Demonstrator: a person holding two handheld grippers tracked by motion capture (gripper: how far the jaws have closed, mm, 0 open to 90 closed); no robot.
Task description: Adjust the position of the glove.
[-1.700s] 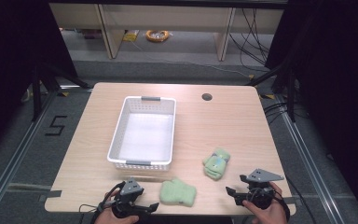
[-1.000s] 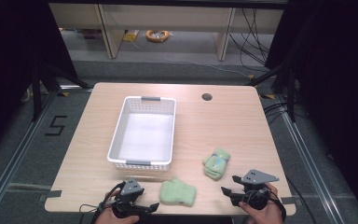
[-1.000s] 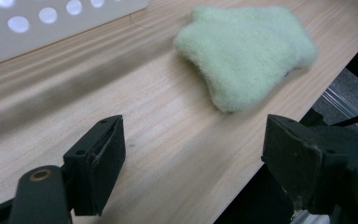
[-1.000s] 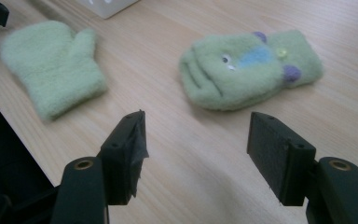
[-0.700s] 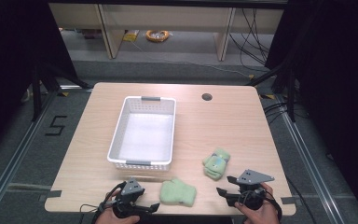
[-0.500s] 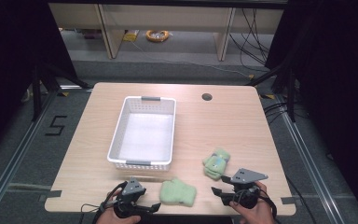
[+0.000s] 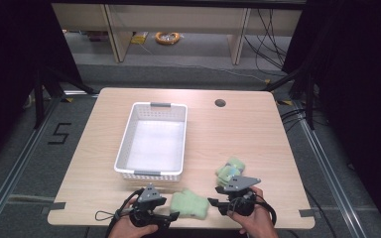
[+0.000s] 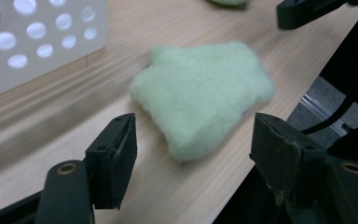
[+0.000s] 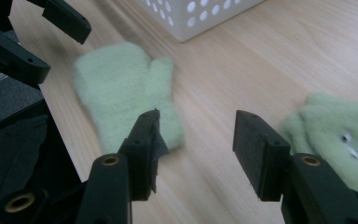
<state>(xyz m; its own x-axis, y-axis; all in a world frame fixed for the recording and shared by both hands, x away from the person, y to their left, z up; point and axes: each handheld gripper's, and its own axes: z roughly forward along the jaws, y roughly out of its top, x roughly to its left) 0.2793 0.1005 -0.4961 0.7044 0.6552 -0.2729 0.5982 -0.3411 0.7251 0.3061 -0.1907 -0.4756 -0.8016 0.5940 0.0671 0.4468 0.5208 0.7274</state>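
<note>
Mitten (image 7: 189, 204), pale green & fuzzy, lies flat on the wooden table (image 7: 238, 129) near its front edge, between the two claws. High view: left claw (image 7: 174, 216) sits just left of it, tips at the mitten's lower left corner; can't tell from here if touching. Right claw (image 7: 212, 202) is just right of the mitten, held in a hand (image 7: 250, 218), tips pointing left toward it. A second green mitten (image 7: 229, 169) lies just behind the right claw, partly under its grey plate. White basket (image 7: 151, 174) stands behind the left claw, well up the table; a round hole (image 7: 220, 103) is in the tabletop further back.

Left gripper view: left claw (image 8: 193, 149) is wide open, nothing held. The mitten (image 8: 203, 93) lies just ahead of the jaws, its near edge reaching into the gap, not touching either pad. Basket wall (image 8: 37, 42) w/ round holes is ahead-left. Right claw's black tip (image 8: 303, 11) is beyond the mitten, top right.

Right gripper view: right claw (image 9: 196, 135) is also wide open & empty. Mitten (image 9: 121, 88) is ahead-left, its cuff end partly behind the left jaw. Second mitten (image 9: 340, 126) is to the right, behind the right jaw. Basket (image 9: 200, 11) is further ahead. Left claw's jaws (image 9: 37, 37) show top left, past the mitten.
</note>
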